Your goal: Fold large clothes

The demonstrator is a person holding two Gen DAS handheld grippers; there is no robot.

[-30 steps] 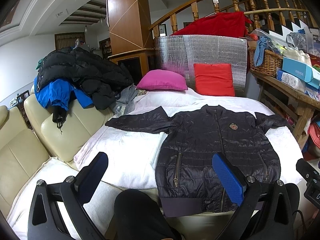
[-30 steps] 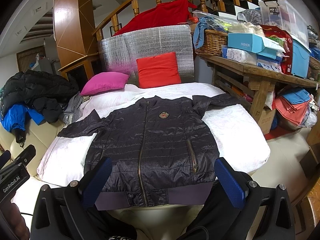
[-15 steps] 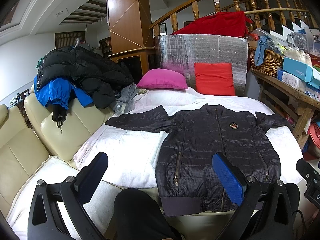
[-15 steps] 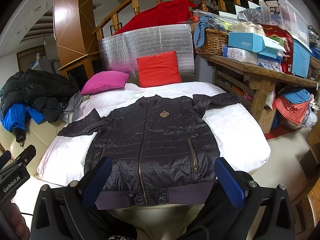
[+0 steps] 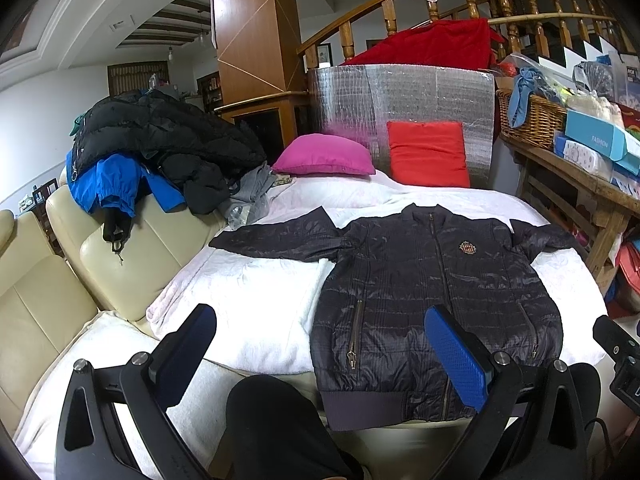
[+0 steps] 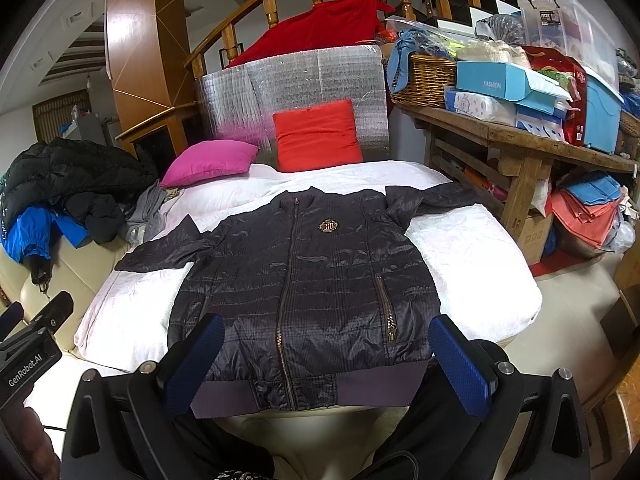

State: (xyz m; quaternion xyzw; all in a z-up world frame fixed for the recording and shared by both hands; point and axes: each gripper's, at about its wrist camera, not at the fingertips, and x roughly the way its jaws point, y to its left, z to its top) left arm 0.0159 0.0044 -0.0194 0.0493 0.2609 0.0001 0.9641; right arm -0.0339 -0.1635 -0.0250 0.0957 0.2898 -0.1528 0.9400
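Flat on white bedding, dark quilted jacket (zipped, sleeves spread); both jaws wide open, holding nothing

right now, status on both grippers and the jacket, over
Left gripper open, holding nothing. Right gripper open, holding nothing. Dark quilted zip-up jacket flat on the white blanket, zipped, sleeves spread, unfolded. Nothing lying on it.
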